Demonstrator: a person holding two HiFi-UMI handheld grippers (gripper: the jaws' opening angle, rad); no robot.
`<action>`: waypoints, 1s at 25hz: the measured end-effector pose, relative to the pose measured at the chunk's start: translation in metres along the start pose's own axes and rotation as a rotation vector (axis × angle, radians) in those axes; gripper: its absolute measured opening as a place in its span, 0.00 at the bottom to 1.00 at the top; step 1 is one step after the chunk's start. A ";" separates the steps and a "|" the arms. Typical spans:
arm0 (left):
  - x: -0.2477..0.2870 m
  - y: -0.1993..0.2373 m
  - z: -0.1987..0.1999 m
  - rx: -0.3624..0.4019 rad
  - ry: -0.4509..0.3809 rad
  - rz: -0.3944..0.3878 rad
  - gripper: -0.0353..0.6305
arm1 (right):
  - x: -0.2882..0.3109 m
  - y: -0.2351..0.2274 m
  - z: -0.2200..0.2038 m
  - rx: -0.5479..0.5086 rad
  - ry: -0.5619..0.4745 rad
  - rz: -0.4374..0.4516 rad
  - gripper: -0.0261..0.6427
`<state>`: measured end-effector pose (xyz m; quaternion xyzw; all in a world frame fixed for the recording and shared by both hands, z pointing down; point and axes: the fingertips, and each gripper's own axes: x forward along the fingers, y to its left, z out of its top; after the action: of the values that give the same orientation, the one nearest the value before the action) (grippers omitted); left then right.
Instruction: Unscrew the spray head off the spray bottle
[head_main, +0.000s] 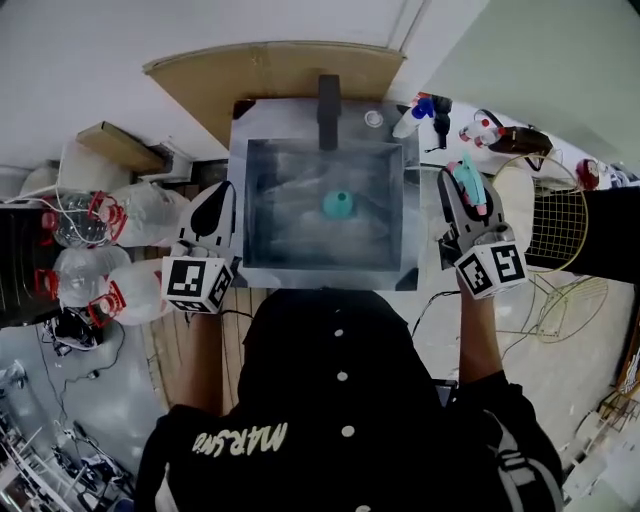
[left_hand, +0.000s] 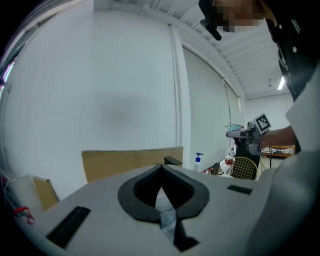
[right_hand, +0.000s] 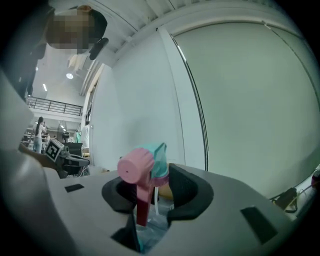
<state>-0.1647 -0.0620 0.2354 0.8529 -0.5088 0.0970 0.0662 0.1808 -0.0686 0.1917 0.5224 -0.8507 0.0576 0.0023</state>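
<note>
Right claw (right_hand: 150, 195) clamped on the pink-and-teal spray head (right_hand: 137, 167), held up beside the basin (head_main: 237, 170), apparently already unscrewed; left claw (left_hand: 161, 192) closed together, empty, no longer needed.

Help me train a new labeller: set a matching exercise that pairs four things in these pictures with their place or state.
Things:
1. left gripper
2. right gripper
3. racket
4. water jugs

Place or state:
a. left of the sink
b. shut on the spray head
c. shut, holding nothing
d. right of the sink

Pairs: 1-c, 2-b, 3-d, 4-a.
</note>
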 end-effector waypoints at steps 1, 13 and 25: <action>-0.002 0.002 0.004 0.000 -0.004 0.009 0.09 | -0.002 0.000 0.002 -0.004 -0.004 -0.009 0.26; -0.005 -0.001 0.024 0.076 -0.038 0.030 0.09 | -0.008 0.004 0.006 -0.041 -0.036 -0.073 0.26; -0.002 -0.015 0.032 0.117 -0.055 0.017 0.09 | -0.009 0.019 0.017 -0.047 -0.065 -0.093 0.26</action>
<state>-0.1494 -0.0601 0.2036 0.8533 -0.5110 0.1037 0.0015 0.1690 -0.0533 0.1727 0.5626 -0.8264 0.0204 -0.0104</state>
